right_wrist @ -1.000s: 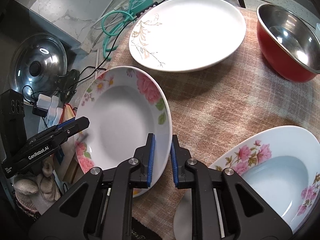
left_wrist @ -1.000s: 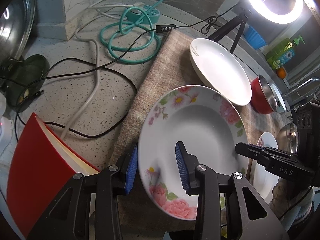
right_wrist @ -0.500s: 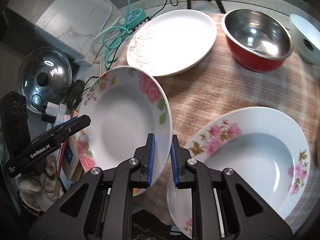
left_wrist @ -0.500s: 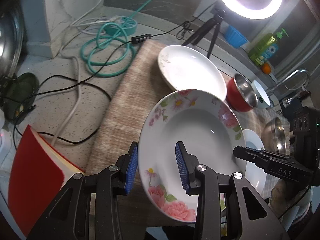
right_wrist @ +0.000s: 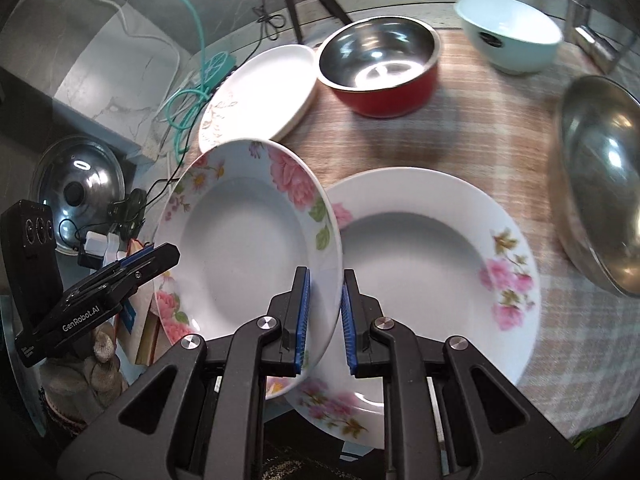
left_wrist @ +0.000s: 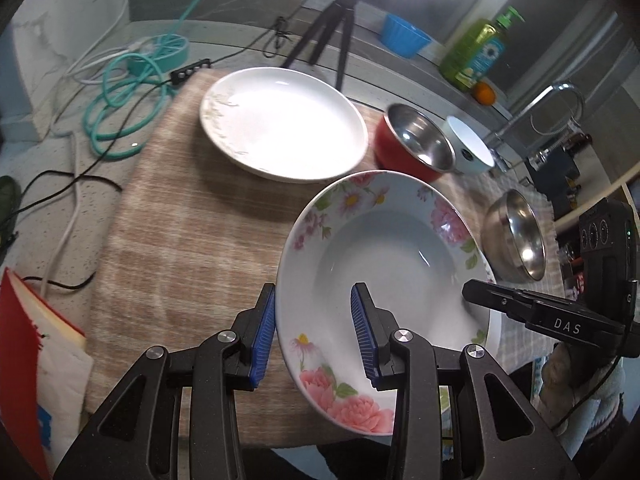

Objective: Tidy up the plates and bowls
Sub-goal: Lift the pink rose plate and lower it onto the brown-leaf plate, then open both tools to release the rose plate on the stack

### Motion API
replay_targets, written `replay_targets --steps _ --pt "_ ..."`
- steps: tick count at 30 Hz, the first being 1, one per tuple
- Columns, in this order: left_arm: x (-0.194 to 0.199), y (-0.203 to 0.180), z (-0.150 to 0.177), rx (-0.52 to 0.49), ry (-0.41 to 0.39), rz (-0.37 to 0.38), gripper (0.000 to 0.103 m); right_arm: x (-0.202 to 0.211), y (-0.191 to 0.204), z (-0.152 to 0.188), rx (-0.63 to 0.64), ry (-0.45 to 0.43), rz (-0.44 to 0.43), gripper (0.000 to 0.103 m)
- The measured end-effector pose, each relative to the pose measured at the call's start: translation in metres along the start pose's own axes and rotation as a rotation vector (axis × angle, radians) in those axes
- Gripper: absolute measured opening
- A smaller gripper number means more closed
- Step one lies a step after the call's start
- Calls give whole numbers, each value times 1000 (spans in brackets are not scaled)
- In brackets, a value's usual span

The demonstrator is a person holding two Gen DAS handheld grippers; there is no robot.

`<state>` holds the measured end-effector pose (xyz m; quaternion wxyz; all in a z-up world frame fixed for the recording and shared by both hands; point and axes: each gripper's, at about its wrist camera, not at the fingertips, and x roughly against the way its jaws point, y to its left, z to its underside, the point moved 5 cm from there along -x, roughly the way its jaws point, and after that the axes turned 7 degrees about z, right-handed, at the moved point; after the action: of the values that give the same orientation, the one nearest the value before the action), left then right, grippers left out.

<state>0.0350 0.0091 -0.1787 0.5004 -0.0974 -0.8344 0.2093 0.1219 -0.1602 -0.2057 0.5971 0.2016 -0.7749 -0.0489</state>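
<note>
Surface (left_wrist: 192,216): a checked cloth covers it, carrying the plates and bowls; cables and a ring-light tripod sit at the far edge.
Resting floral plate (right_wrist: 440,264): lies flat on the cloth at the near edge, likely the stacking target.
Carried floral plate (right_wrist: 248,248): held up between both claws, tilted, its right rim overlapping the resting plate's left rim from above.
White plate (left_wrist: 284,124): flat on the cloth farther back, well clear of the lift.
Bowls: a red steel-lined bowl (right_wrist: 380,68), a pale bowl (right_wrist: 508,32) and a steel bowl (right_wrist: 596,180) stand off to the right.
Left claw (left_wrist: 314,330): part open, pads straddling the plate's left rim; whether both pads press is hard to tell.
Right claw (right_wrist: 323,316): nearly closed, pinching the opposite rim.
Doing it well: level the plate first, centre it over the resting one, lower both sides evenly, and release only once the rims nest.
</note>
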Motion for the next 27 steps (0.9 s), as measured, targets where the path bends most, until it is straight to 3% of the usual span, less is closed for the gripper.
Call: replay_targets --steps 12,27 --pt "-32 -47 15 -90 82 35 35 10 -60 22 -92 0 54 16" --pt "-54 -70 25 -146 129 10 35 14 -89 29 -96 -11 112 17"
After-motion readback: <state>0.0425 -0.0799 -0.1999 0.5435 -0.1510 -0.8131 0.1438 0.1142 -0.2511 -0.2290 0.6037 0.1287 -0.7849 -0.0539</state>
